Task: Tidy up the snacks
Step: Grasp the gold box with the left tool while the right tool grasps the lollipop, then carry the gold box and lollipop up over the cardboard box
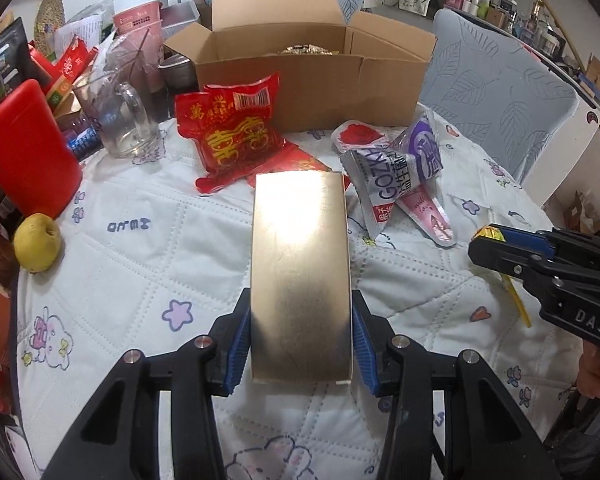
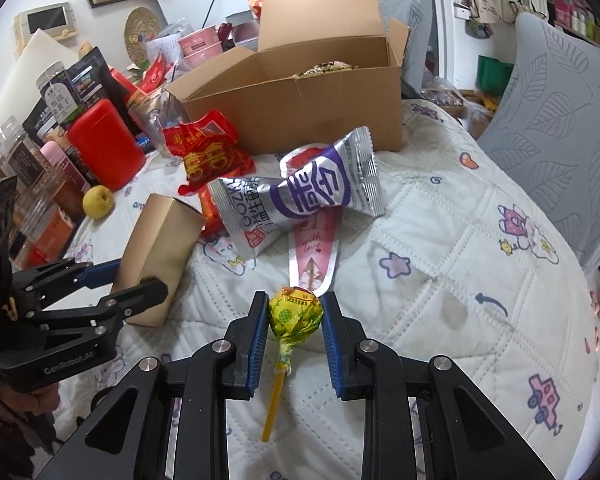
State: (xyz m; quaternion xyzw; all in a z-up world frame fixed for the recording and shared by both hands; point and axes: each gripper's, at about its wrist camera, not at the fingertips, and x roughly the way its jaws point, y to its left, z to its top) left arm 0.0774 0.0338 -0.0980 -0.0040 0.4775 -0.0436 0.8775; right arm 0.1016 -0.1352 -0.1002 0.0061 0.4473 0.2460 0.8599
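Note:
My left gripper [image 1: 300,320] is shut on a gold box [image 1: 300,272], held above the quilted table; the box also shows in the right wrist view [image 2: 160,256]. My right gripper [image 2: 295,312] is shut on a yellow lollipop [image 2: 296,314], its stick hanging down. The right gripper also appears in the left wrist view [image 1: 484,240]. An open cardboard box [image 1: 308,68] stands at the back with gold-wrapped snacks inside. In front of it lie a red snack bag [image 1: 228,136], a silver-purple snack bag [image 2: 300,196] and a pink wrapper [image 2: 312,256].
A glass mug [image 1: 116,116], a red container [image 1: 28,148] and a yellow pear [image 1: 38,242] stand at the left among jars and packets. A grey chair [image 1: 500,88] stands behind the table on the right.

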